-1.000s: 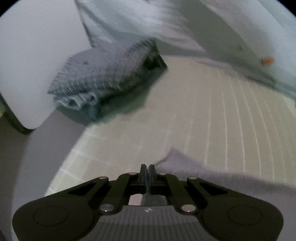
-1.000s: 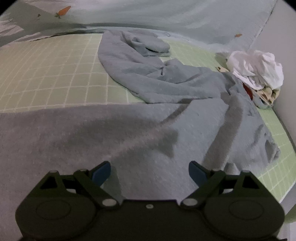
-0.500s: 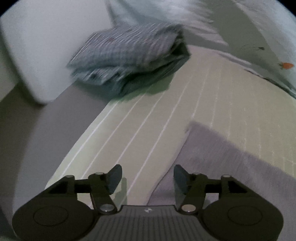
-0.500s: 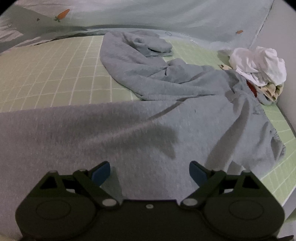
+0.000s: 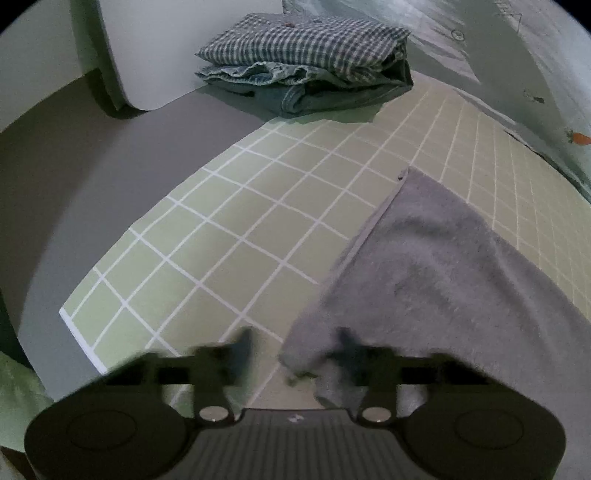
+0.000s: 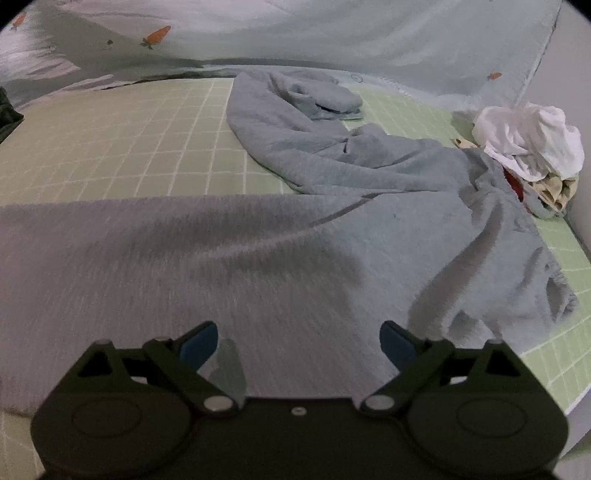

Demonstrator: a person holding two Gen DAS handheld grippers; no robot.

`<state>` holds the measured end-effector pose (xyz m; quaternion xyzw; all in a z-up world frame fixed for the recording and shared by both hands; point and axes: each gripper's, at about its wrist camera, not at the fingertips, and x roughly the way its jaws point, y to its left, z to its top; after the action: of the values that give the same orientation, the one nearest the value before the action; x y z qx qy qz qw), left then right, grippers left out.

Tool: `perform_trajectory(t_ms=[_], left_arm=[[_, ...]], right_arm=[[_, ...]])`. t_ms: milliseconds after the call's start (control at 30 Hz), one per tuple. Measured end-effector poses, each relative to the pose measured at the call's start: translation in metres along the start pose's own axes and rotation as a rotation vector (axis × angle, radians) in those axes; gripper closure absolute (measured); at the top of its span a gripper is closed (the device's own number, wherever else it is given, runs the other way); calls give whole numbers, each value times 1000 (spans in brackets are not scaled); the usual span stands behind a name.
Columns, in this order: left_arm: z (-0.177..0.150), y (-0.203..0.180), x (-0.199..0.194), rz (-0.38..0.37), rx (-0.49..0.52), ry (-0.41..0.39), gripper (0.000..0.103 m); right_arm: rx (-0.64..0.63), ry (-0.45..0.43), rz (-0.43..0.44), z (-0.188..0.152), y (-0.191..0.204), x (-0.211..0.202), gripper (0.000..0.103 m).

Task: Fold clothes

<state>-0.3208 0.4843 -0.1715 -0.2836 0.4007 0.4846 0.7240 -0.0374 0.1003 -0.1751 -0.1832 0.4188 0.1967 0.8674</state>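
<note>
A grey pair of sweatpants [image 6: 258,240] lies spread across the green grid mat [image 6: 110,147], one leg looping back toward the far edge. In the left wrist view its leg end [image 5: 443,277] reaches the lower right. The left gripper [image 5: 293,343] is low over the near corner of that leg end. Its fingers are blurred and still apart, the jaws closing, with the corner of cloth between them. The right gripper [image 6: 299,339] hovers open just over the middle of the sweatpants, with nothing between its blue pads [image 6: 201,341].
A folded stack topped by a checked shirt [image 5: 306,62] sits at the mat's far corner beside a white panel [image 5: 147,55]. Crumpled white clothes [image 6: 528,140] lie at the far right. A carrot-print sheet [image 6: 332,33] rises behind the mat. Bare grey surface [image 5: 74,166] borders the mat's left.
The left gripper was shut on the cloth's edge, let go and opened, shifted along the leg end, and now blurs around its near corner. The right gripper stays open and has edged slightly forward.
</note>
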Motion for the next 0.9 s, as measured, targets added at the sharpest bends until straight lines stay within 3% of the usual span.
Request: perform_trajectory(t_ms=[100,200,333,400,467,533,600,667,900], left_arm=[[2,1,0,18,-39,-9,96],[4,9,-5,87,-54,-38,97],[4,36,-8,181,-101,-47,98],[3,49,-9,192,-129,-30,96],[2,57,-12,189,-150,-14,87],[0,54,-19,190,-150,-23,69],[-3,43,-29,183,-121,-48,43],[-5,27,-39,179,-104,-81,32],[-14,-34,-69,119,-64,-135,24]], right_arm=[[1,6,9,-6,-4,-3,7],[-4,8,24,-12,-5,-7,7],[-3,13,40,-21,-12,-11,7],[7,19,48,-24,-17,-11,7],[23,24,58,-27,-23,-11,6],[42,28,70,-29,-30,-11,6],[90,26,74,-29,-42,-8,6],[140,25,78,-29,-55,-5,5],[320,26,68,-30,-113,14,4]])
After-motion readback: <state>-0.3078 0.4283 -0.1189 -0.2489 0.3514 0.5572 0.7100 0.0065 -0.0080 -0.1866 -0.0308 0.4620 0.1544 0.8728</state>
